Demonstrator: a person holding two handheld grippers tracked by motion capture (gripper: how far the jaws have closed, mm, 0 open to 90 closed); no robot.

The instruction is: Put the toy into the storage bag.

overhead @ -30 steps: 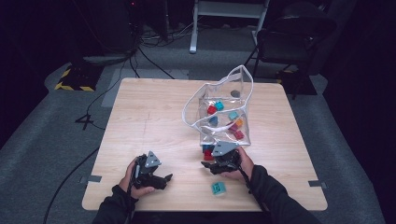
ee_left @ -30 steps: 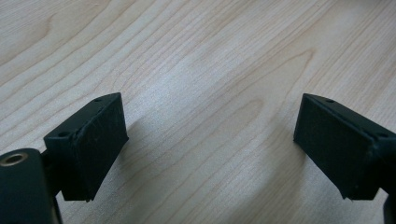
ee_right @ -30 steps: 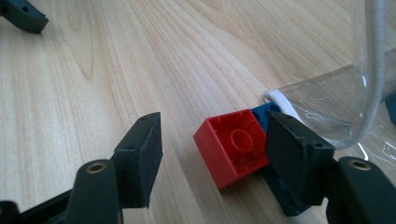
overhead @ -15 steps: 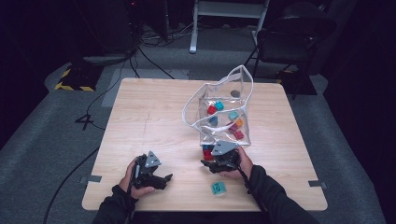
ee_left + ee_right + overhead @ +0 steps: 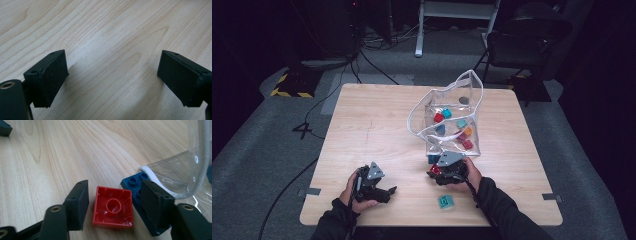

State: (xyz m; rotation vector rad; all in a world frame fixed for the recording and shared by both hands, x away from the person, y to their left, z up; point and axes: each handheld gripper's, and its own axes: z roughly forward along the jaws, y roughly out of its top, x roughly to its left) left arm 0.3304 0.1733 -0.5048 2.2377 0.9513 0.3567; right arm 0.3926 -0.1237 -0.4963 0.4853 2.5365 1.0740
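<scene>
Bricks are being gathered by the clear bag. The red brick lies hollow side up on the desk, between the jaws of the right hand-held gripper, which have just been closing but do not yet press it. A blue brick touches it at 2 o'clock. The left hand-held gripper rests idle, open and empty.
</scene>
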